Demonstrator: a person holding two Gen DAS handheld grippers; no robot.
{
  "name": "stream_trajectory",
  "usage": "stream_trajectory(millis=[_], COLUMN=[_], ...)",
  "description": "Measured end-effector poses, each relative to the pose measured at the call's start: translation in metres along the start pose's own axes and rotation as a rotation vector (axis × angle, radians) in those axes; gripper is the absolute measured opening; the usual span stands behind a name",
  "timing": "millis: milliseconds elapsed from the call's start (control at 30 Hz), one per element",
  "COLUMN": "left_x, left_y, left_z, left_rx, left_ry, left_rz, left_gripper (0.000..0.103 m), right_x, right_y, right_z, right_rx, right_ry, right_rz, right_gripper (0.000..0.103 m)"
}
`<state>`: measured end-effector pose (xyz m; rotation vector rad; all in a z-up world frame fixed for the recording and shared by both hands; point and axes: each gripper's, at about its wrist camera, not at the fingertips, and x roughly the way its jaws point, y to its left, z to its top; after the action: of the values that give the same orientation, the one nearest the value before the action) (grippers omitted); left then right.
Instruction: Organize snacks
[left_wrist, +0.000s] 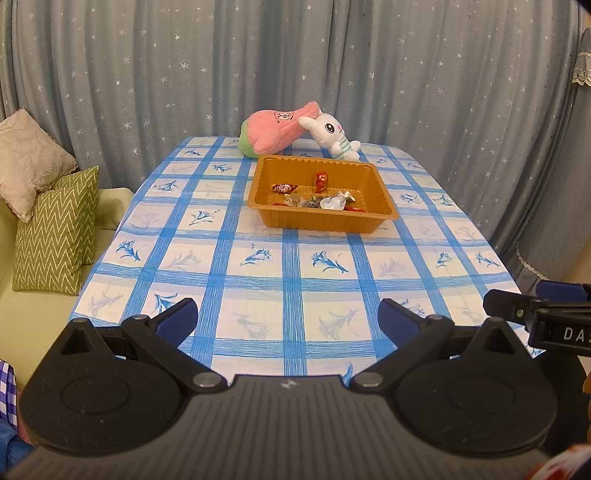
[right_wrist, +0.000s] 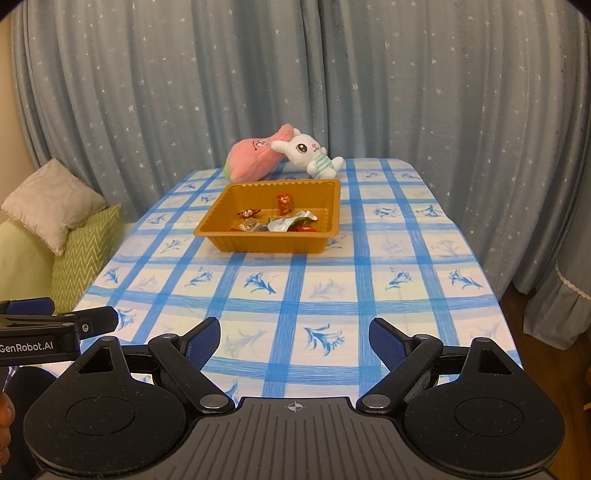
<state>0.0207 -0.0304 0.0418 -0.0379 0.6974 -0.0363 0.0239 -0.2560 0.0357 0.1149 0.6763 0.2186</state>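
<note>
The counter (left_wrist: 258, 280) is covered by a cloth checked in blue and white, with blue flower prints in the squares. An orange plastic tray (left_wrist: 384, 199) sits on it toward the far end, holding several wrapped snacks (left_wrist: 320, 181). Just behind the tray, at the far edge, a pink plush toy (left_wrist: 275, 129) lies on its side, and a white rabbit plush (left_wrist: 334, 134) leans against it. The near half of the cloth is bare.

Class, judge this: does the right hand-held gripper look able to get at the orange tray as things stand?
Probably yes: the right hand-held gripper is open and empty, with only bare tablecloth before the orange tray.
</note>
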Motion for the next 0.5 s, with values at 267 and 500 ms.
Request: stream_trajectory(millis=[267,500], left_x=[0.0000,-0.0010], left_y=[0.0000,-0.0083], left_z=[-0.0002,0.0027], left_rx=[0.000,0.007], left_ry=[0.001,-0.014], left_rz=[-0.001,-0.004], left_gripper=[0.103,0.103], right_x=[0.0002,0.0001], right_y=[0.0000,0.0001], right_z=[-0.0002,-0.0002], right_rx=[0.000,0.000], right_ry=[0.000,0.000], right_rz=[0.001,0.000], right_gripper=[0.087,0.087])
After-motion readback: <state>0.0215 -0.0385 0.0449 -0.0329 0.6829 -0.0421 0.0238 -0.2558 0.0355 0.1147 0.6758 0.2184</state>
